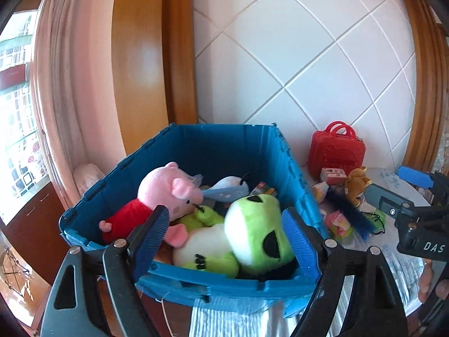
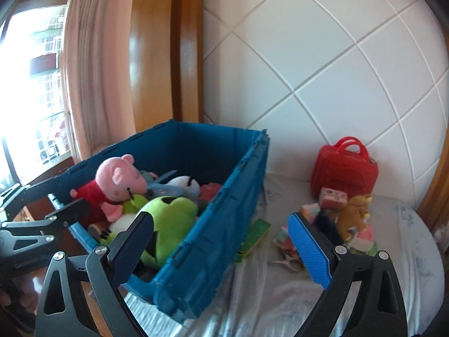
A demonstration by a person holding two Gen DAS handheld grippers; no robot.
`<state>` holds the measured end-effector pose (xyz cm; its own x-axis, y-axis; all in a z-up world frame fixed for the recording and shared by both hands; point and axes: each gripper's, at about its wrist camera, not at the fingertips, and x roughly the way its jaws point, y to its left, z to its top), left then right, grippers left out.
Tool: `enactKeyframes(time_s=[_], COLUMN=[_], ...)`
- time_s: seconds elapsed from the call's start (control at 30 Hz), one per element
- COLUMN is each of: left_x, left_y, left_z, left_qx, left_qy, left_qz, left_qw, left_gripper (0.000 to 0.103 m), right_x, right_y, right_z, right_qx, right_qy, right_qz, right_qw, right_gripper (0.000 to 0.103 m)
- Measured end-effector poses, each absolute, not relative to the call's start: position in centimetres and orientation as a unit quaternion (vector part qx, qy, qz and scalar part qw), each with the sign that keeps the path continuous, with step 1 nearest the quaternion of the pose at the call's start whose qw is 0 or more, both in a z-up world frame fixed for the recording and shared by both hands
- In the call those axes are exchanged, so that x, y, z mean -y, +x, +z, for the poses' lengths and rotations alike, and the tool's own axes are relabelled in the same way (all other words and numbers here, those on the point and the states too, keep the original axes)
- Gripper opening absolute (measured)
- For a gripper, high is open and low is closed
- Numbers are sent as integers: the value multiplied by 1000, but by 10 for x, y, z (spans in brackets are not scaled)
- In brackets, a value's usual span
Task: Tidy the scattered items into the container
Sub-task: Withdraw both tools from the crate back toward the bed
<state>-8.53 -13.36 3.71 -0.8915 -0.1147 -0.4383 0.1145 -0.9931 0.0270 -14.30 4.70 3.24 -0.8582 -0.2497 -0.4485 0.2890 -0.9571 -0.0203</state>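
Note:
A blue crate (image 1: 297, 174) (image 2: 213, 241) stands on the bed, holding a green plush (image 1: 252, 224) (image 2: 168, 213), a pink pig plush (image 1: 165, 191) (image 2: 118, 179) and other toys. My left gripper (image 1: 226, 219) hovers open at the crate's near rim, its pads apart from the green plush below. My right gripper (image 2: 221, 221) is open and empty over the crate's right wall. To the crate's right lie a red toy case (image 2: 345, 168) (image 1: 336, 151), a brown plush (image 2: 353, 216), a small pink box (image 2: 332, 196) and a green flat item (image 2: 255, 236).
A padded white headboard (image 2: 336, 70) backs the bed. A wooden frame (image 2: 185, 56), a pink curtain (image 2: 92, 70) and a bright window (image 2: 28, 84) are to the left. The pale bedsheet (image 2: 266, 289) runs to a rounded edge at right. A metal clip (image 2: 286, 264) lies near the scattered pile.

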Motion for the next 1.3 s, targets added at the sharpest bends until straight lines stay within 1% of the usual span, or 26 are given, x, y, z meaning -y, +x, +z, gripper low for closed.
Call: enactKeyframes(time_s=[0.1,0.3,0.5,0.63,0.87,1.1,1.23,1.27,1.3], left_x=[91,-14,-106,-141,-151,-123,-105,-102,-99], left_y=[-89,-117,-173,-208,-264,-309,-329,-334,-340], left_z=[44,48,28,0,-59,-132,-175,-185,-196], left_qx=[6,13,-3,1,-3,-4,-15,-18,-20], left_qy=[208,192,233,282,355,428,464,474,483], left_qz=[-977,-981,-972,-959,-934,-902,-883,-878,-873], left_qw=[46,32,28,27,37,54,63,64,63], left_gripper=[91,92,92,92,92,92,87,82,77], right_x=[-88,-186,-292,-347,-410,-420,-410,-406,-402], right_y=[-140,-153,-187,-214,-265,-301,-320,-326,-331], right_z=[32,22,8,-15,-82,-149,-187,-195,-202], right_qx=[-44,-49,-50,-29,22,43,53,55,58], right_qy=[210,197,210,247,337,413,457,466,473], right_qz=[-971,-975,-974,-967,-941,-909,-887,-882,-878], right_qw=[110,88,63,49,19,16,30,36,41], right_gripper=[100,100,100,100,100,101,100,99,93])
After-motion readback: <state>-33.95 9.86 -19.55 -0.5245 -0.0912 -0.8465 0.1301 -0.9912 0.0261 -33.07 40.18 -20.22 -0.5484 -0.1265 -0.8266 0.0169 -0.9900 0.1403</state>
